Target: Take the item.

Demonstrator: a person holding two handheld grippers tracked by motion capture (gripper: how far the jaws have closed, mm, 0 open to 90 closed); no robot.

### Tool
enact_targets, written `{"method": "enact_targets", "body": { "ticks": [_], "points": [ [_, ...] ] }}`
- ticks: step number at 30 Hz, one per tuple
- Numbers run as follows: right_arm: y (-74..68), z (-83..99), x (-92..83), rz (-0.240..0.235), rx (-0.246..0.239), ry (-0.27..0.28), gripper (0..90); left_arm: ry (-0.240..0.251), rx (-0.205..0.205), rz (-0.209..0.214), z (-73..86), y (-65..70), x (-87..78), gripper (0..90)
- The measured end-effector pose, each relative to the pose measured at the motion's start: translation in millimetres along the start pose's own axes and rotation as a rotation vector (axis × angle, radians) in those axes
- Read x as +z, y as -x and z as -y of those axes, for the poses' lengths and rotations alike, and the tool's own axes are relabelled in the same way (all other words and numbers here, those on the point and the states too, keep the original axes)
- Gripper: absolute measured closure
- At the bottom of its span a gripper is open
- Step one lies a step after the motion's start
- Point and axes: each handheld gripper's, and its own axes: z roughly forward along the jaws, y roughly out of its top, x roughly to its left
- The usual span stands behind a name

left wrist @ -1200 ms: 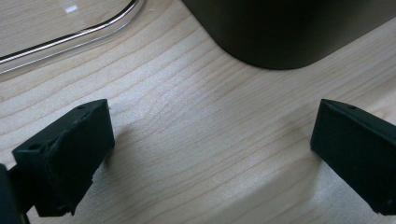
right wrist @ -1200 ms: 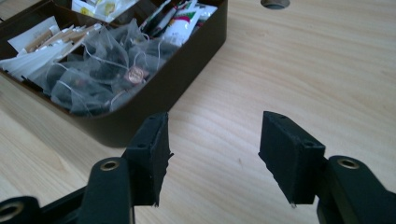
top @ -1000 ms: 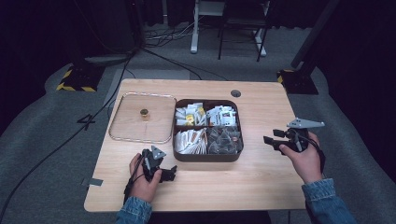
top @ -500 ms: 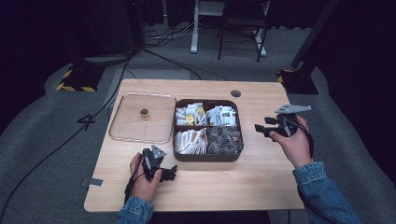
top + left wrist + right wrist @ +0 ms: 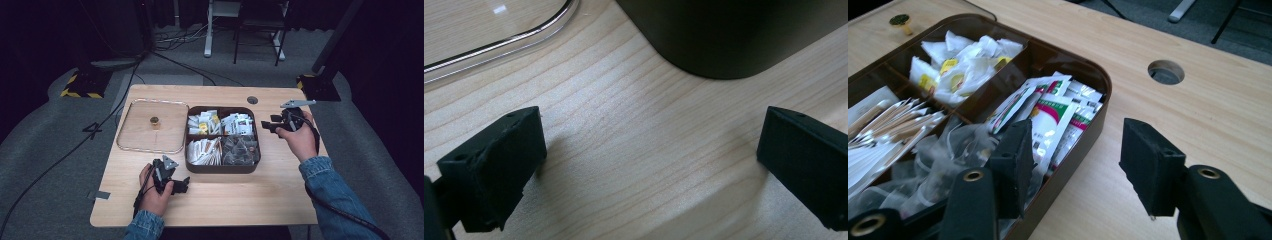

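A dark brown compartment box (image 5: 222, 169) sits mid-table, filled with white tea bags (image 5: 963, 65), red-and-green sachets (image 5: 1053, 115) and paper sticks. Its clear lid (image 5: 135, 142) with a small knob (image 5: 154, 121) lies flat to its left. My right gripper (image 5: 267, 123) hovers at the box's right side, pointing at the far right compartment. Its jaws (image 5: 1078, 150) are open and have just been closing a little, with nothing between them. My left gripper (image 5: 181, 185) rests on the table by the box's near left corner (image 5: 724, 45), open (image 5: 649, 150) over bare wood.
A round cable hole (image 5: 252, 100) is in the table behind the box. Bare wood runs along the front edge and right of the box. Around the table the floor holds cables, a chair base and yellow-black stand feet.
My right hand has moved away from me along the table's right side and leftward toward the box's far right corner. The left hand has stayed put.
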Motion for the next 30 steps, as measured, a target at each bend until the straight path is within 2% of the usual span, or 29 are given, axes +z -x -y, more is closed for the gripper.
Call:
{"method": "enact_targets", "body": {
  "ticks": [1,8,15,16,20,30],
  "points": [
    [2.4,-0.5,4.9,0.016,0.009,0.009,48.7,0.0,0.0,0.0,0.0,0.0,0.0,0.0],
    [7.7,-4.6,15.9,0.027,0.023,0.04,49.3,0.0,0.0,0.0,0.0,0.0,0.0,0.0],
    [4.5,-9.9,29.1,0.002,0.05,0.044,47.8,0.001,0.002,0.001,-0.3,-0.2,0.3,0.0],
    [1.6,-10.8,33.3,-0.005,0.069,0.017,47.4,0.001,0.001,0.003,-0.4,-0.1,0.5,0.0],
    [-3.1,-12.9,41.0,-0.007,0.092,-0.012,50.1,0.0,0.001,0.005,-0.6,-0.3,0.6,0.0],
    [-23.5,-18.2,62.3,-0.058,0.114,-0.042,53.8,0.001,0.003,0.004,-1.0,-0.3,1.0,0.0]
  ]
}}
